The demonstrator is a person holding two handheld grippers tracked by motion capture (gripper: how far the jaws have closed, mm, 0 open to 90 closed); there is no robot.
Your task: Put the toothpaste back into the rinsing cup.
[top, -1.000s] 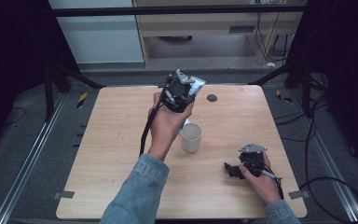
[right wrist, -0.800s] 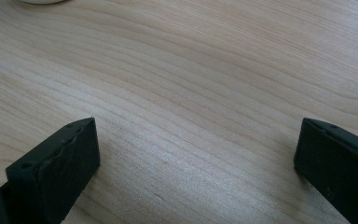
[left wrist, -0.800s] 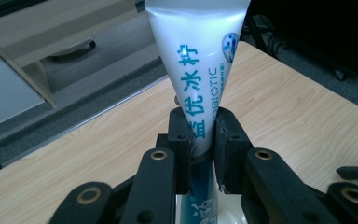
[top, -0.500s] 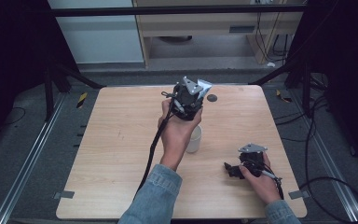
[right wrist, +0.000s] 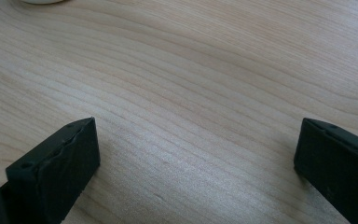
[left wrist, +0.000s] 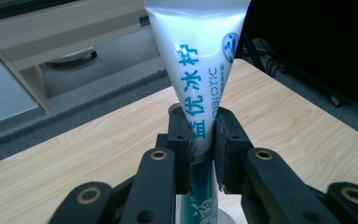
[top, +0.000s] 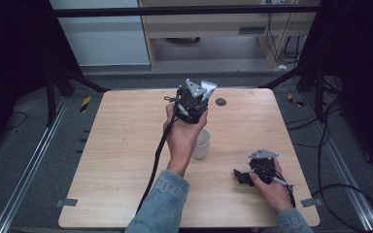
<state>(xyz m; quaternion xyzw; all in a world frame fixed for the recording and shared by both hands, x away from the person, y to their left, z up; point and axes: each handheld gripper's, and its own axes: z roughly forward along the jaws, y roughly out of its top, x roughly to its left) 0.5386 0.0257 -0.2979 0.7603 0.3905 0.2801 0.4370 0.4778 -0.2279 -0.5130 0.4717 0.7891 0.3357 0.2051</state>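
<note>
The left gripper (left wrist: 200, 144) pinches an upright toothpaste tube (left wrist: 200, 60) above the white cup (top: 201, 143), not yet released into it, while the right gripper (right wrist: 196, 154) rests spread on the wooden table (top: 126, 141).

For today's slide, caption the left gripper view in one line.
Left gripper clamps a white toothpaste tube above the wooden table.
</note>
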